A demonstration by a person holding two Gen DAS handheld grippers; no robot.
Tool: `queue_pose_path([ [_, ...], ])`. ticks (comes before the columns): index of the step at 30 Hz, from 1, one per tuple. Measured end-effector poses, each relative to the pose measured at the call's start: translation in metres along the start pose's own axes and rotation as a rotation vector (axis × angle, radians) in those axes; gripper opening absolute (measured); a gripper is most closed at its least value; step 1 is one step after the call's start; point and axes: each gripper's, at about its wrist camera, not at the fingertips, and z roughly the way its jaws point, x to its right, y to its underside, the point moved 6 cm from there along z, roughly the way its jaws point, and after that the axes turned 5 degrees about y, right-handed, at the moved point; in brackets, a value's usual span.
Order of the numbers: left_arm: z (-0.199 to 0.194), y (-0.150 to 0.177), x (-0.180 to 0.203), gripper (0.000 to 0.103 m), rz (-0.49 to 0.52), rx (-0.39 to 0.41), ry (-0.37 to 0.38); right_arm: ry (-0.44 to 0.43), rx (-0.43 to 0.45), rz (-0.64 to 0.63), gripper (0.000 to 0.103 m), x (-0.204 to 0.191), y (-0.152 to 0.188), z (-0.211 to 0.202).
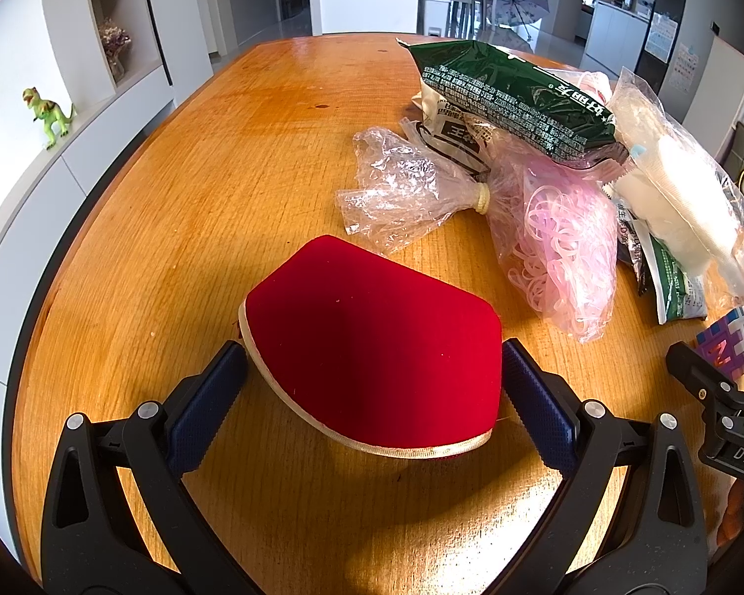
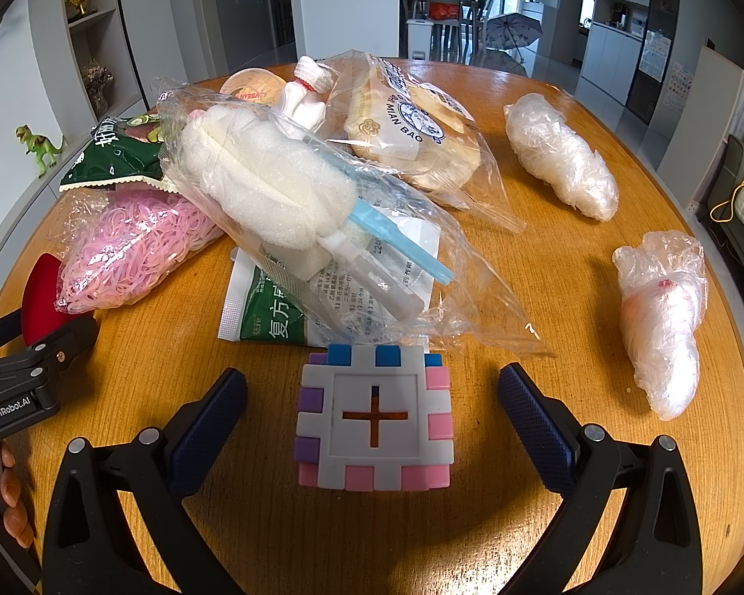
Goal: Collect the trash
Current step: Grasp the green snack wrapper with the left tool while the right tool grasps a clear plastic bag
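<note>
Sitting on the round wooden tabletop [image 2: 545, 297] is a big heap of trash, and none of it looks picked up yet.

The landmark is the clear plastic bag with a white sponge brush inside [image 2: 273, 188], in the middle of the heap. Just left of it lies a clear bag of pink rubber bands [image 2: 134, 243], with a green snack packet [image 2: 124, 148] behind that. Behind the brush bag is a bread bag [image 2: 411, 134]. Under its near end is a green and white paper sachet [image 2: 268, 317]. Well off to its right lie two rolled-up clear plastic bundles [image 2: 560, 158].

The left tongs [image 1: 372, 362] are open wide around a red velvet pouch with a cream edge [image 1: 372, 337], the pads just beside its sides. The right tongs [image 2: 372, 406] are open wide too, with a white, pink and purple block cube [image 2: 374, 416] between them, not touching.

No bin shows in either view, so I think all the collecting is still to do.
</note>
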Motion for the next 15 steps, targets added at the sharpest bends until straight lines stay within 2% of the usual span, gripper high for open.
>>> queue_pose_path([
  [3, -0.016, 0.000, -0.001, 0.095, 0.000, 0.000, 0.084, -0.046, -0.043, -0.024, 0.097, -0.003, 0.000, -0.008],
  [6, -0.047, -0.014, -0.012, 0.095, 0.016, 0.048, 0.053, -0.103, -0.016, -0.048, 0.097, -0.005, -0.012, -0.040],
  [10, -0.062, -0.032, -0.031, 0.095, -0.044, 0.002, 0.094, -0.173, -0.017, -0.069, 0.097, -0.015, -0.037, -0.072],
  [12, -0.062, -0.040, -0.034, 0.095, -0.034, -0.021, 0.078, -0.153, -0.013, -0.098, 0.093, -0.020, -0.050, -0.086],
  [15, -0.064, -0.051, -0.027, 0.095, -0.031, -0.060, 0.149, -0.104, -0.012, -0.167, 0.087, -0.021, -0.074, -0.092],
])
